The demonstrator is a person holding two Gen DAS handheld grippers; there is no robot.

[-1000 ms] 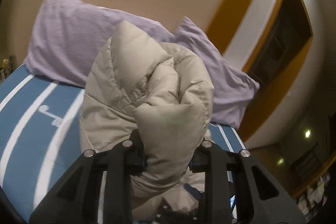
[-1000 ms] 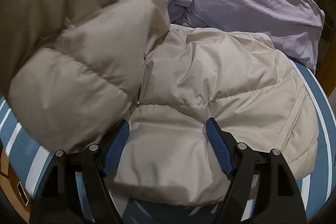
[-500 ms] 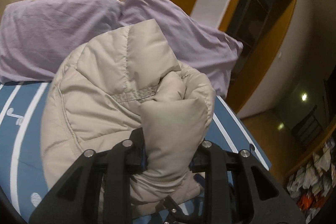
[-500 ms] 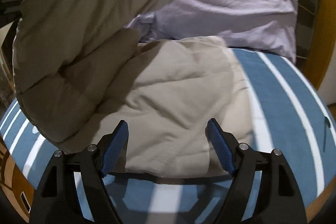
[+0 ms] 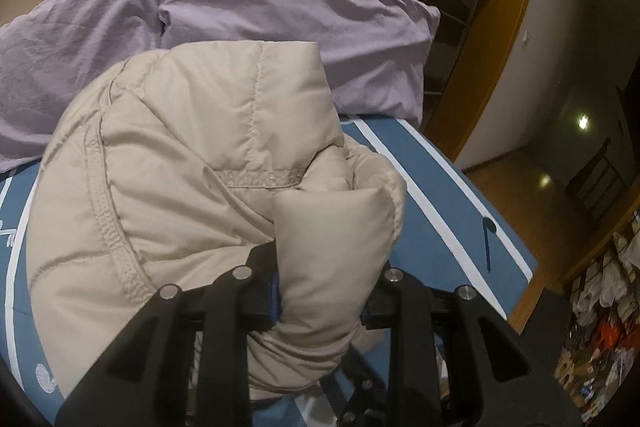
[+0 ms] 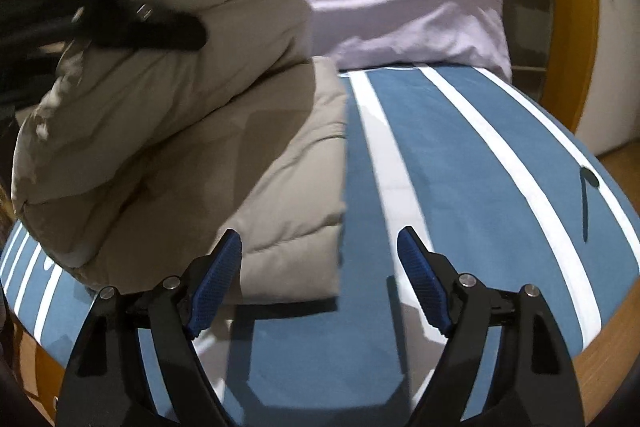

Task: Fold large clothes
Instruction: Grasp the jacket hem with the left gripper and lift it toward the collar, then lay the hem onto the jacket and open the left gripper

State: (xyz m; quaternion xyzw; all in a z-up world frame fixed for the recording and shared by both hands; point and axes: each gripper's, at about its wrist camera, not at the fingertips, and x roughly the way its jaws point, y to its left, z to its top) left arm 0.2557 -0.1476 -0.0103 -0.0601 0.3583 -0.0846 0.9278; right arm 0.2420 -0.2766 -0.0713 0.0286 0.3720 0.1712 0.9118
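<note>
A beige puffer jacket [image 5: 192,163] lies bunched on the blue, white-striped bed [image 5: 436,187]. My left gripper [image 5: 320,295] is shut on a thick fold of it and holds that part lifted over the rest. In the right wrist view the jacket [image 6: 256,155] lies at the left, its lower layer flat on the bed [image 6: 480,163]. The left gripper [image 6: 132,23] shows there as a dark blur on the raised fold. My right gripper [image 6: 320,283] is open and empty, with its left pad [image 6: 216,283] over the jacket's near edge.
Two lilac pillows [image 5: 280,15] lie at the head of the bed, right behind the jacket. A wooden door frame [image 5: 492,39] and a dim room stand to the right. The bed's near edge and wooden floor [image 6: 616,311] show at the right.
My left gripper has carried the held fold further over the jacket, toward the right. My right gripper has drawn back and to the right, off the jacket and over the bedspread.
</note>
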